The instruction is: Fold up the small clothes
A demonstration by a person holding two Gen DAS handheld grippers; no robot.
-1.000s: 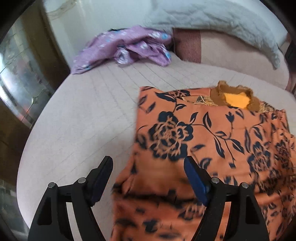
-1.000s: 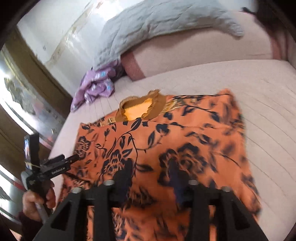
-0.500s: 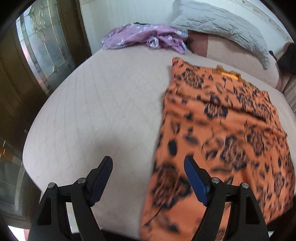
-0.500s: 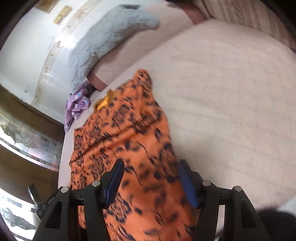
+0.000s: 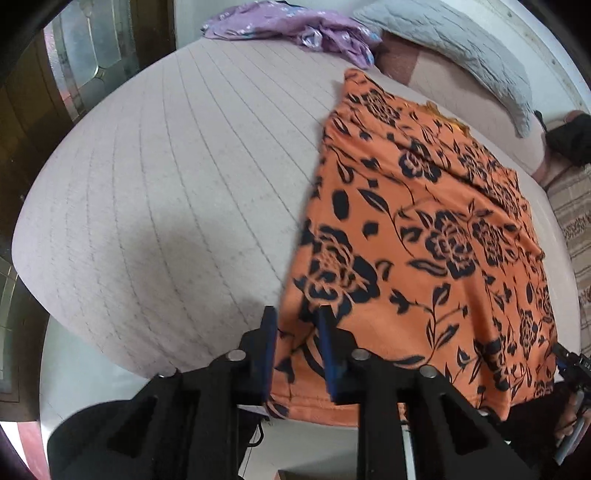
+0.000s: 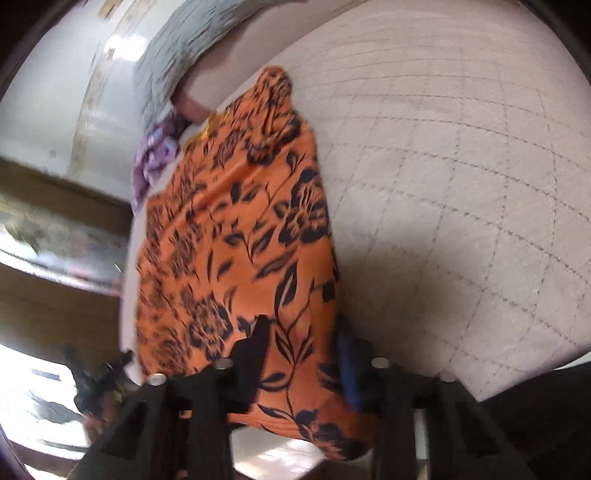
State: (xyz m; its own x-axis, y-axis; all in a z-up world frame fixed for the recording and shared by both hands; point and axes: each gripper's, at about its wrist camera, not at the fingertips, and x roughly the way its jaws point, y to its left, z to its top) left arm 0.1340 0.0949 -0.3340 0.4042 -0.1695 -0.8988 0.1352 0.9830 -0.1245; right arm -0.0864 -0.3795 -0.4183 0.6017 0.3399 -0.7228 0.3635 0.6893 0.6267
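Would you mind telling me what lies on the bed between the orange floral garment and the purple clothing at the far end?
Nothing: in the left wrist view, only bare quilted bedcover separates the orange floral garment from the purple clothing.

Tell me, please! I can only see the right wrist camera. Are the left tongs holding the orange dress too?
Observer: Yes. The left tongs are pinched on the dress at its near left corner, right at the edge of the bed.
Operator: What's beside the bed on the right? I only see mattress there.
Observer: A brown striped cloth lies along that side.
Operator: And the blurry brown stuff on the left?
Observer: That's a wooden door with patterned glass panels, standing by the bed's far left corner.
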